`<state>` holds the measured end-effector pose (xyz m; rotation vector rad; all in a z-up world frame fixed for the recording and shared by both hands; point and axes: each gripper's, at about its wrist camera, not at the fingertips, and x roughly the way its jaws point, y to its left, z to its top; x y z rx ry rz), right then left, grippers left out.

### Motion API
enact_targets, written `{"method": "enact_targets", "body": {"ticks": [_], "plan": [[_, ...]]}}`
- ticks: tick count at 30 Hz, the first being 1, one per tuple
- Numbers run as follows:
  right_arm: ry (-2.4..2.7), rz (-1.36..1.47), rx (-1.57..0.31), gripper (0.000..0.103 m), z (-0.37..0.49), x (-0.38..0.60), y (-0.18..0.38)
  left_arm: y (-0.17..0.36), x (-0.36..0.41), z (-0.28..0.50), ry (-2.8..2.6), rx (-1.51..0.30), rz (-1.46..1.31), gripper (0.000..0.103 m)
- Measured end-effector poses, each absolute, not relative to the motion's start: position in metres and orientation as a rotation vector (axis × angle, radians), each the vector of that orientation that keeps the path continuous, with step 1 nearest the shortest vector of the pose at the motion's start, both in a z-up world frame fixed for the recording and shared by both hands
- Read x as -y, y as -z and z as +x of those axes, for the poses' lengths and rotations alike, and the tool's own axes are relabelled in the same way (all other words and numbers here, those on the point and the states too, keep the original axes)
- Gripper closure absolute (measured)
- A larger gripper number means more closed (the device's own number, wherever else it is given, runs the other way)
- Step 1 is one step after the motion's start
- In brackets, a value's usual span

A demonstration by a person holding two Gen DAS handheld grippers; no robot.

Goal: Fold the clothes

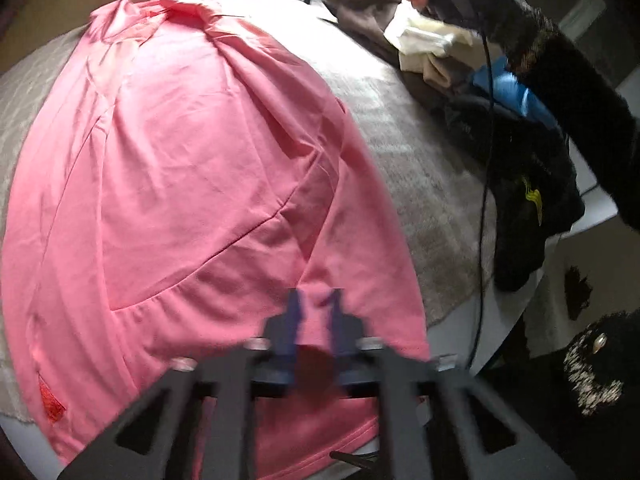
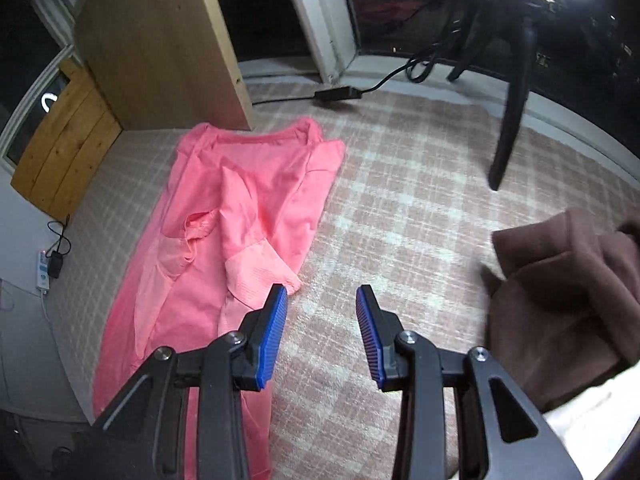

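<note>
The pink shirt point(image 2: 224, 240) lies spread lengthwise on the checked cloth point(image 2: 400, 220), its sides turned inward; the left gripper point(image 1: 316, 316) is at its near hem with jaws almost pressed together, but blur hides whether they pinch fabric, so a lift may slip or drag only one layer. The right gripper point(image 2: 322, 320) hangs with jaws spread over bare cloth just right of the shirt. Farther right, the brown garment point(image 2: 568, 300) and a cable point(image 1: 484, 160) crowd the side and may snag.
</note>
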<state>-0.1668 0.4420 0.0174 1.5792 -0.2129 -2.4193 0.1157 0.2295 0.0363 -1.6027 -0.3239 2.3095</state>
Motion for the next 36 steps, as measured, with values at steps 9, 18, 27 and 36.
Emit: {"method": "enact_targets", "body": {"ticks": [9,18,27,36], "plan": [[2.313,1.616,0.260,0.068,-0.204,-0.405,0.009,-0.047,-0.229,0.132,-2.344,0.355,-1.555,0.101],[2.256,1.716,0.197,0.067,-0.216,-0.385,0.045,-0.045,-0.227,0.132,-2.349,0.380,-1.562,0.101],[2.196,1.723,0.159,0.068,-0.199,-0.389,0.040,-0.053,-0.228,0.131,-2.318,0.435,-1.518,0.101],[2.277,1.525,0.190,0.099,-0.186,-0.384,-0.006,-0.067,-0.217,0.146,-2.326,0.547,-1.446,0.101]]}}
